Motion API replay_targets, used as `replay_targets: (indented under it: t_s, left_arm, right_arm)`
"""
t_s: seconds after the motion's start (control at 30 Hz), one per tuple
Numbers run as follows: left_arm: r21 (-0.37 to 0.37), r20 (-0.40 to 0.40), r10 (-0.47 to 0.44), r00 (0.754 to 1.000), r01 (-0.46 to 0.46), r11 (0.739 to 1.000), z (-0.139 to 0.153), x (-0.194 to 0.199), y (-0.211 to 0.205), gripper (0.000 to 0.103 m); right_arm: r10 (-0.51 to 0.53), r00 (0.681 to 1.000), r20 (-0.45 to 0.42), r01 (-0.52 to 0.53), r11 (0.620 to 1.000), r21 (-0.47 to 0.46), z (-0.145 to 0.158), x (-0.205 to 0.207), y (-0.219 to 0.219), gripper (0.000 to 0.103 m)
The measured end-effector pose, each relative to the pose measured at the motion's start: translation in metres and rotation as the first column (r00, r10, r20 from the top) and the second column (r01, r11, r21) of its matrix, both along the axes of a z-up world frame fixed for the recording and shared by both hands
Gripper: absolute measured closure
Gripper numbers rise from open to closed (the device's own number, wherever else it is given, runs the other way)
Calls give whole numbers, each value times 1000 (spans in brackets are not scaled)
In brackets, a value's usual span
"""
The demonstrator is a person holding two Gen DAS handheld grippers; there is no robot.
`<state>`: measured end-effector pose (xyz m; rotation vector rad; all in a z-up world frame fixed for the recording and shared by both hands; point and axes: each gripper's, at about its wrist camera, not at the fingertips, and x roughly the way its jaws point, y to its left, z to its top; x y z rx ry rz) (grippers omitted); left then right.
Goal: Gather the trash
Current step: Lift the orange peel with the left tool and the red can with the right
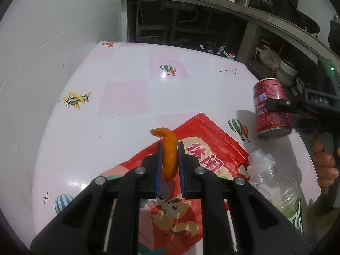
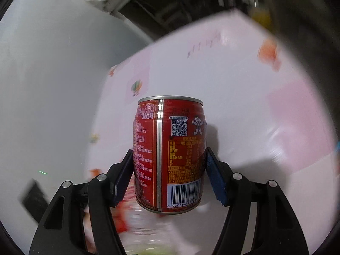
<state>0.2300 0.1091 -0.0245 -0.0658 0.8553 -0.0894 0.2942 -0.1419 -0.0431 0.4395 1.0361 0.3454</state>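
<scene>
My left gripper (image 1: 169, 148) is shut on a curled orange peel (image 1: 169, 155) and holds it above a red snack bag (image 1: 191, 182) that lies flat on the pink table (image 1: 127, 97). My right gripper (image 2: 169, 157) is shut on a red drink can (image 2: 170, 153), held upright and lifted off the table. The can also shows in the left wrist view (image 1: 272, 108) at the right, tilted, with the right gripper's finger across it. A clear plastic bottle (image 1: 274, 182) with a green label lies beside the bag at the lower right.
The table has a pink-and-white cloth with plane and balloon prints. A white wall (image 1: 42, 42) runs along the left. Behind the table stands a dark open counter (image 1: 180, 25) with pipes, and shelves with stacked bowls (image 1: 286, 72) at the right.
</scene>
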Motion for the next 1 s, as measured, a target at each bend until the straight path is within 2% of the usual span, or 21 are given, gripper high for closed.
replay_targets:
  t_s: [0.17, 0.23, 0.3, 0.63, 0.9, 1.0]
  left_arm:
    - [-1, 1, 0, 1000, 0, 1000, 0, 0, 0, 91]
    - [-1, 1, -2, 1000, 2, 1000, 0, 0, -1, 91]
    - [1, 1, -2, 1000, 2, 1000, 0, 0, -1, 91]
    - [2, 9, -1, 1000, 1, 1000, 3, -1, -4, 91]
    - [1, 12, -6, 1000, 6, 1000, 7, -6, -5, 91]
    - [-1, 11, -6, 1000, 6, 1000, 7, -7, -5, 91]
  right_arm:
    - [55, 985, 163, -13, 968, -252, 11, -18, 11, 39]
    - [88, 977, 196, -17, 941, -338, 11, -26, 14, 39]
    - [113, 972, 206, -26, 924, -382, 8, -28, 15, 39]
    - [157, 957, 244, -44, 910, -412, 2, -55, 4, 39]
    - [144, 964, 222, -56, 932, -359, -3, -67, -8, 38]
    - [148, 961, 235, -60, 937, -344, 2, -69, -8, 31]
